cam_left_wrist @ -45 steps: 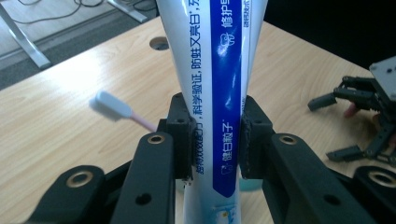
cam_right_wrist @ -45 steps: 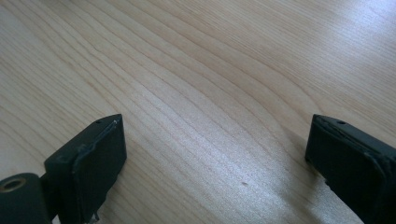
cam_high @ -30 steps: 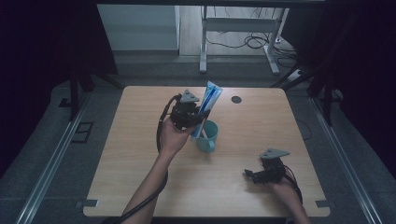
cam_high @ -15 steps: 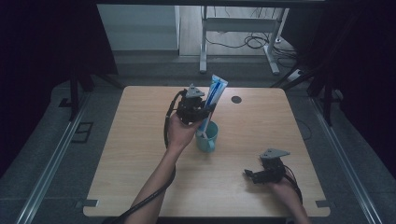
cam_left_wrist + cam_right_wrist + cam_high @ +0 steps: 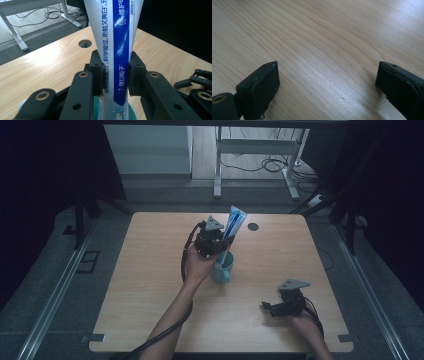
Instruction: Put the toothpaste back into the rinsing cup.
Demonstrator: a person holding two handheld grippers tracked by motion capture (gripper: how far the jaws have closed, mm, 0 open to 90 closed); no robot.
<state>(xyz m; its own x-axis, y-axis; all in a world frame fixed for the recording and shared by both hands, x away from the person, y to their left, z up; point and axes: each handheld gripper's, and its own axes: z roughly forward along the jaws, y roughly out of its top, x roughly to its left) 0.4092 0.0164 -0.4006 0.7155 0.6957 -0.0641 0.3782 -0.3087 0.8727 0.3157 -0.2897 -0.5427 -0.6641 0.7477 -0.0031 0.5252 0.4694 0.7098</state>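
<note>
Blue-and-white tube stands pinched in the left tongs over the cup; right tongs spread above the table.

One toothpaste tube, one teal cup, two claws, and seemingly one cable hole.

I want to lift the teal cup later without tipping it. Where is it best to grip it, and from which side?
Probably the teal cup is best taken by its rim, from above on the side away from the toothpaste tube. The tube stands in the cup, held by the left hand-held gripper. A grip across the body from the near side might also work.
</note>
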